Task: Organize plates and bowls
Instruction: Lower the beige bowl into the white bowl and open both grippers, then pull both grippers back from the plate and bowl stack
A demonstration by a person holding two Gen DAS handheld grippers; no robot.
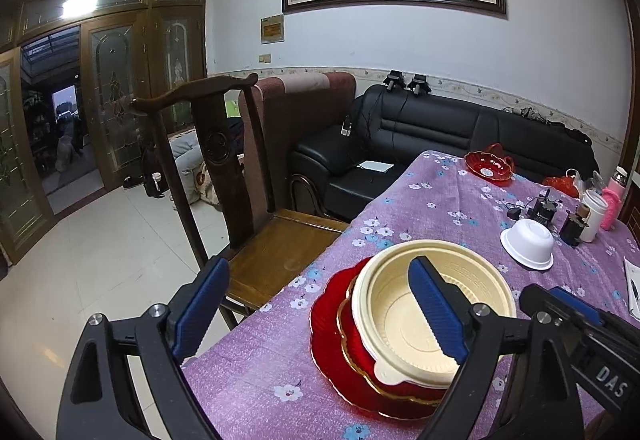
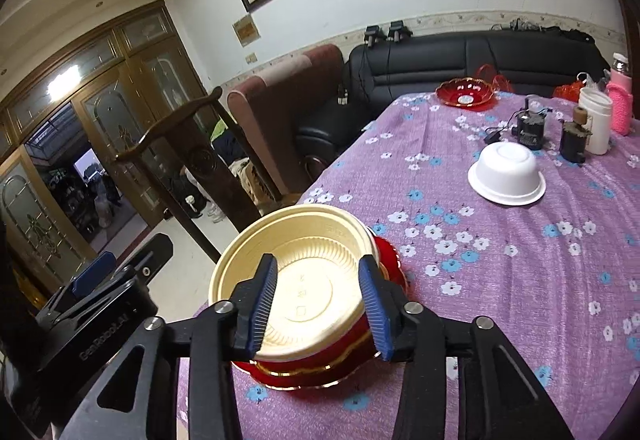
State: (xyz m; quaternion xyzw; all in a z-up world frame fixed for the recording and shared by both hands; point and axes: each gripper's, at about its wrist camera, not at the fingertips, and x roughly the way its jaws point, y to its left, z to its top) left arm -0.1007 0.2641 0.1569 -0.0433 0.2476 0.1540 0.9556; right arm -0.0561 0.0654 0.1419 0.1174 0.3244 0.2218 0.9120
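1. Ribbed blue pads (image 2: 376,304) line the right claw (image 2: 320,304), half open, empty.
2. Left claw (image 1: 316,314) gapes wide, empty.
3. Cream ridged plastic bowl (image 1: 400,304) sits stacked on scalloped red plates (image 1: 332,344), near the edge of the purple floral surface (image 1: 260,372).
4. White bowl (image 2: 507,173) lies upturned.

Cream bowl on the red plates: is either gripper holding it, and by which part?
Nothing is held. The cream bowl sits free on the red plates; both the left gripper and right gripper are open.
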